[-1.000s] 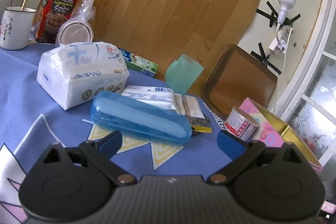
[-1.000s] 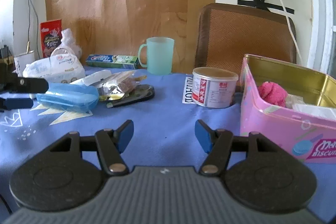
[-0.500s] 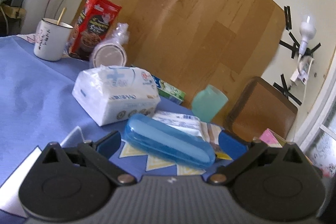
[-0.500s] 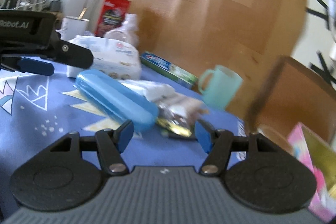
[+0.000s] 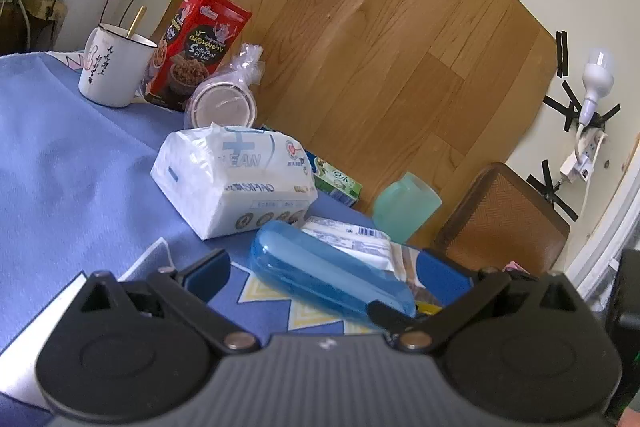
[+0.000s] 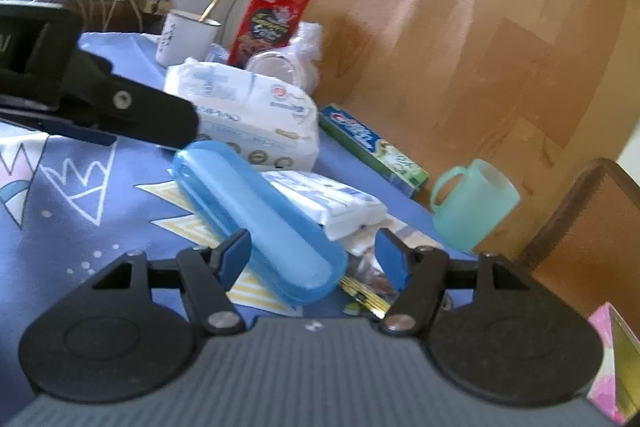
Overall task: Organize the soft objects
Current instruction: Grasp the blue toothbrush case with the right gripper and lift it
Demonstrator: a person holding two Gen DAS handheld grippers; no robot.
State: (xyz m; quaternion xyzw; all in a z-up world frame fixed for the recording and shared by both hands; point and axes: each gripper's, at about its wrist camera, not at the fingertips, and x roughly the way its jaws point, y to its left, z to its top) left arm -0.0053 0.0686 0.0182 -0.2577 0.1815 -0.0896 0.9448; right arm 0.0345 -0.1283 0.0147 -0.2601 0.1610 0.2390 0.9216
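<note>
Fingers on the left gripper [image 5: 324, 277] are spread wide and hold nothing; blue pads sit on either side of the near end of the blue case [image 5: 330, 277], no contact that I can see. Left view: case lies diagonally on the blue cloth [image 5: 72, 163], tissue pack [image 5: 236, 179] just beyond it to the far left, flat wipes pack [image 5: 352, 239] tucked against the case's far side. Further back are a white mug [image 5: 114, 67], red box [image 5: 198, 47], bagged cups [image 5: 224, 103], green mug [image 5: 406, 205] on the right, and a chair [image 5: 504, 219] past that. Right view: right gripper [image 6: 314, 253] is also open and empty, jaws roughly half spread, left pad close to the case's near end, right pad over the snack wrappers [image 6: 366, 283]. Wipes pack sits just beyond the tips, touching the case. Tissue pack is far left behind the left gripper's finger; toothpaste box [image 6: 372, 145] lies along the far edge; pink tin [image 6: 612, 355] is just visible at near right, blurred. Step, as I read it: approach phase, picking the next soft item, nothing grasped yet. Candidates are the tissue pack and the wipes pack. Next move likely needs the right gripper to go past or over the hard case, straddle the wipes pack, close gently, then carry right to the tin. Risk: dragging the case or wrappers along.
</note>
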